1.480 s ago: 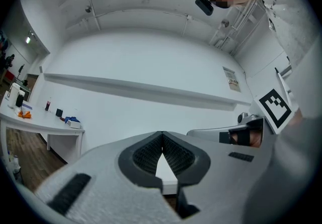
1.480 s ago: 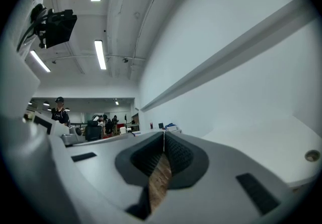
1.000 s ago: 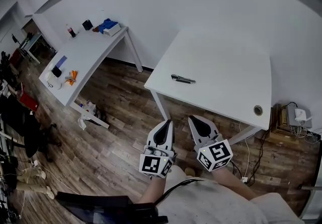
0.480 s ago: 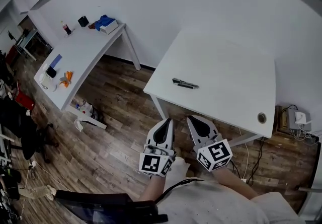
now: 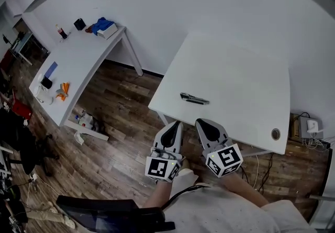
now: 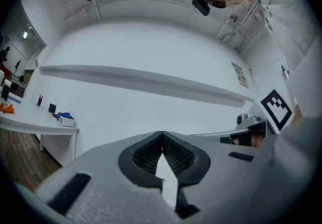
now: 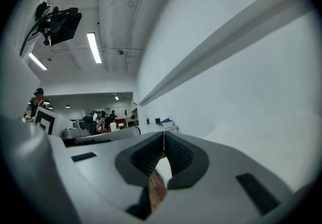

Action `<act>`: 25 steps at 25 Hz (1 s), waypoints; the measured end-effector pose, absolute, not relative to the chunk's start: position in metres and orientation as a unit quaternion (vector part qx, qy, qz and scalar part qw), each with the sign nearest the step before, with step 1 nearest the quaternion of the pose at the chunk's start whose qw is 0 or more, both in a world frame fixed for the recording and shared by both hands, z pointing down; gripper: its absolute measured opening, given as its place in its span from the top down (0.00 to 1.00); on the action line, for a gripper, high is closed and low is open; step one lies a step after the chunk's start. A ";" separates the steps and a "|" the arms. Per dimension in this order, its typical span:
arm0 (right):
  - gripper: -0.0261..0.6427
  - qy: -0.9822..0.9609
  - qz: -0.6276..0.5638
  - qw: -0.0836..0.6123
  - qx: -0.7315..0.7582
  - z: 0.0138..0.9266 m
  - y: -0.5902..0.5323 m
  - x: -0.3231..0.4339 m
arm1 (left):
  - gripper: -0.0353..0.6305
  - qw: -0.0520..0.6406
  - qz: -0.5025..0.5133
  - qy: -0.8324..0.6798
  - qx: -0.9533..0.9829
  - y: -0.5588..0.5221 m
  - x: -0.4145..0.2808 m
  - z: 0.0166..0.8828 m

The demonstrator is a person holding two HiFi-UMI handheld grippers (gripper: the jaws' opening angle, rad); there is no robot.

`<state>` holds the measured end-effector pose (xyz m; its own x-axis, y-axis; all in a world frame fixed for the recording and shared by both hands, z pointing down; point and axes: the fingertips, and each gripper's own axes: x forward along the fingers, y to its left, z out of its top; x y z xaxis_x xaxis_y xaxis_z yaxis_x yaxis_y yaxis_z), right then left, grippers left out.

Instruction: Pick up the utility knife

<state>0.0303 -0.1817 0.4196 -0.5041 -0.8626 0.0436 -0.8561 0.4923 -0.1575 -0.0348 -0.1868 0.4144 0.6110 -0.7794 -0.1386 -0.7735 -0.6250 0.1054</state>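
- The slim dark grey utility knife [image 5: 194,99] lies flat on the big white square table [image 5: 246,85], close to the table's front left edge. Nothing touches it.
- The person has walked closer to the table. A moment ago there was more brown wooden floor [image 5: 120,122] between the grippers and the table. Now the tips of both grippers are right at the table's near edge.
- The knife now looks nearer to the grippers than before, but it is still apart from them, a bit further in on the table top.
- The grey left gripper [image 5: 174,126] has its two jaws pressed together, and nothing is between them.
- The grey right gripper [image 5: 202,123] also has its jaws pressed together and holds nothing.
- Both grippers point forward, side by side, about level.
- What this means: I think the job is only at the walking-up part. The knife is not picked up yet.
- To grab it, one gripper needs to open its jaws first, then reach over the edge and go down around the knife.
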 end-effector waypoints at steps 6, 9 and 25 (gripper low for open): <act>0.95 0.856 -0.082 0.019 -0.510 0.423 -0.220 0.028 | 0.94 0.006 -0.065 -0.418 0.906 -0.225 -0.036 0.422; 0.95 0.852 -0.079 0.021 -0.517 0.420 -0.239 0.025 | 0.94 0.005 -0.066 -0.413 0.908 -0.245 -0.042 0.420; 0.95 0.866 -0.099 -0.014 -0.490 0.465 -0.275 0.021 | 0.94 0.047 -0.041 -0.398 0.915 -0.289 -0.026 0.466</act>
